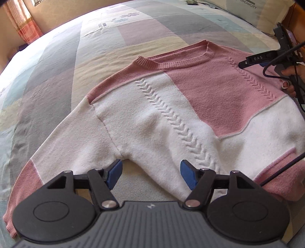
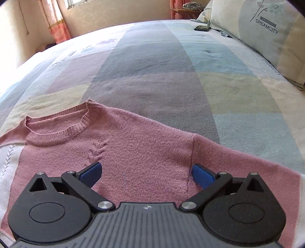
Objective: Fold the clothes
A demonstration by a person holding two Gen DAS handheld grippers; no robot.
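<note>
1. Left wrist view: a pink-and-white knitted sweater [image 1: 171, 106] with raised cable braids lay flat and face up on a bed covered by a pastel patchwork bedspread [image 1: 57, 66], its ribbed collar toward the far side.
2. The left gripper [image 1: 150, 172] hovered over the armpit of one sleeve, its blue-padded fingers [image 1: 115, 172] spread wide and holding nothing.
3. At the right edge a hand [image 1: 289, 80] held the right gripper [image 1: 243, 64] over the pink shoulder; its black body read "DAS".
4. A pale pillow [image 1: 247, 9] at the far end carried the word "DREAMCITY".
5. Right wrist view: the right gripper [image 2: 146, 174] sat just above the pink chest panel, blue fingers [image 2: 203, 176] spread apart, empty, near the shoulder seam.
6. A light floral pillow [image 2: 257, 34] printed "DREAMCITY" lay at the right; a small dark flat object [image 2: 202, 28] rested beside it, and pink curtains [image 2: 55, 21] hung at the window.
</note>
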